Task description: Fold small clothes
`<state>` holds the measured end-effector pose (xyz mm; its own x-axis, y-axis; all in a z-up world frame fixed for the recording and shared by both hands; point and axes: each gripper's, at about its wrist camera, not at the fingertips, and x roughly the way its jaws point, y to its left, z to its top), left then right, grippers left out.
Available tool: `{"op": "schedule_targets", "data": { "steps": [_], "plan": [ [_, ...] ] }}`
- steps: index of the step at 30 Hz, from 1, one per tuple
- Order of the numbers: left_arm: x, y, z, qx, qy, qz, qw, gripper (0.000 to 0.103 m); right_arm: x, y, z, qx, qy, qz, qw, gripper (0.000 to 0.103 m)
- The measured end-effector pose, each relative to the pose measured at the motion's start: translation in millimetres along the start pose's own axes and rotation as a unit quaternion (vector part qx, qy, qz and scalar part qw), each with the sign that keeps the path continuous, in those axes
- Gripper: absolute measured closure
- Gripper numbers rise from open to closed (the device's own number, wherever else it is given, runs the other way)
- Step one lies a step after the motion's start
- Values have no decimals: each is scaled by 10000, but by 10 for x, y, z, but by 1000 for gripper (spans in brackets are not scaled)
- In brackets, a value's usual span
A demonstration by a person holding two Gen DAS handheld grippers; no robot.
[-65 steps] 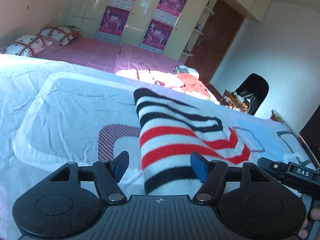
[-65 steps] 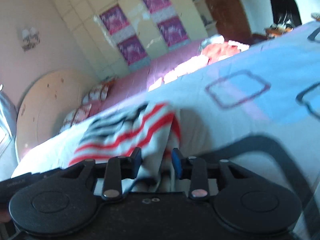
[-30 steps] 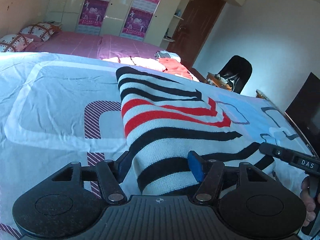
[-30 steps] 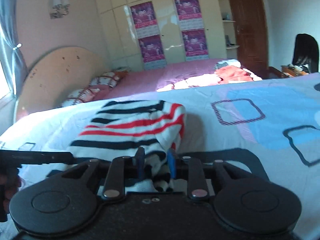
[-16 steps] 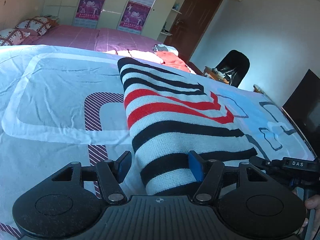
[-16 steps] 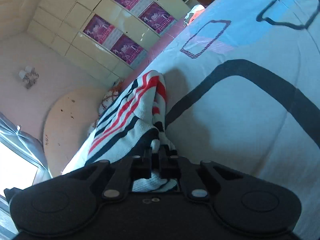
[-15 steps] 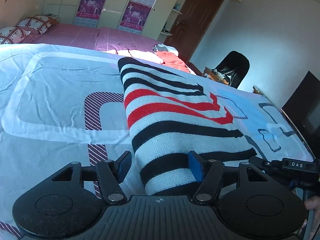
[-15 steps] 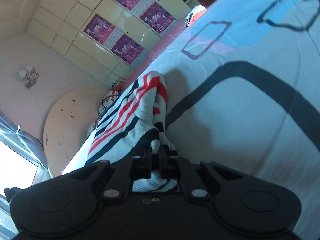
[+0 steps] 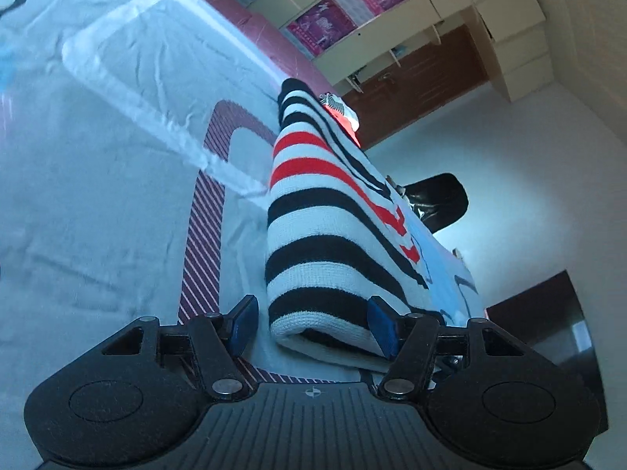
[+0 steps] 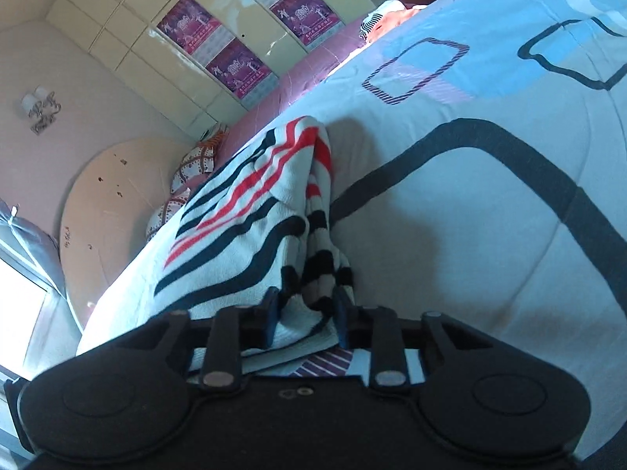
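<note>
Left wrist view first: we see the striped sweater [image 9: 313, 235] lying on the bedspread [image 9: 98, 196], already doubled over at least once; the near edge shows a rounded fold w/ layers stacked under it. Our left gripper [image 9: 311, 325] straddles that near edge. Its jaws have just been closing in, w/ the fold between them, but there's a clear gap on the left side and the right pad looks at most beside the knit, so we read it as not yet clamped.

Right wrist view: the right gripper [image 10: 305, 313] sits at the sweater's [image 10: 254, 211] other near corner, where bunched layers hang between the jaws. Those jaws have just been widening again; the pads look beside the cloth rather than squeezing it, so we judge the corner let go or nearly so.

Progress, as we judge it: one fold done, garment lying fairly flat and narrow, but the right side is still lumpy, w/ loose striped cloth slumped beside the main panel. Left to do: probably tidy that bunch, maybe one more fold across to get a compact bundle. A pile of other clothes [image 10: 388, 15] sits well apart on the far pink bed, so more pieces prob. remain.
</note>
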<state>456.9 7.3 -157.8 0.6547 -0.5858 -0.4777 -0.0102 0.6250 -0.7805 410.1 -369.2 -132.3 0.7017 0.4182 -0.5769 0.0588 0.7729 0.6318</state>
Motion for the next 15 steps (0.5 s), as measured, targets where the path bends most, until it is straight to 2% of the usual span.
{"op": "schedule_targets", "data": {
  "steps": [2, 4, 6, 7, 8, 9, 11, 12, 15],
  "plan": [
    [-21, 76, -19, -324, -132, -327, 9989, 64, -70, 53, 4, -21, -128, 244, 9996, 86],
    [-57, 130, -37, -383, -206, -401, 9982, 64, -145, 91, 20, -38, -234, 502, 9985, 86],
    [-40, 160, -64, -153, -149, -81, 9997, 64, -75, 16, 6, 129, -90, 598, 9981, 87],
    [-27, 143, -75, 45, -118, 20, 9999, 64, 30, -58, -25, 190, 122, 348, 9991, 89],
    [-34, 108, -66, 117, -121, 95, 9998, 64, 113, -145, -66, 242, 268, 282, 9990, 90],
    [-47, 45, -66, 236, -134, 218, 9994, 64, 97, -198, -80, 335, 192, 401, 9984, 89],
    [-103, -134, -35, 700, -193, 461, 9963, 64, 26, -161, -49, 278, 170, 382, 9987, 85],
    [-134, -206, -20, 832, -252, 499, 9950, 64, -44, -106, -34, 151, 44, 320, 9994, 79],
    [-195, -375, 87, 1046, -431, 512, 9923, 64, -211, 74, 13, -351, -353, 89, 9987, 77]
  ]
}}
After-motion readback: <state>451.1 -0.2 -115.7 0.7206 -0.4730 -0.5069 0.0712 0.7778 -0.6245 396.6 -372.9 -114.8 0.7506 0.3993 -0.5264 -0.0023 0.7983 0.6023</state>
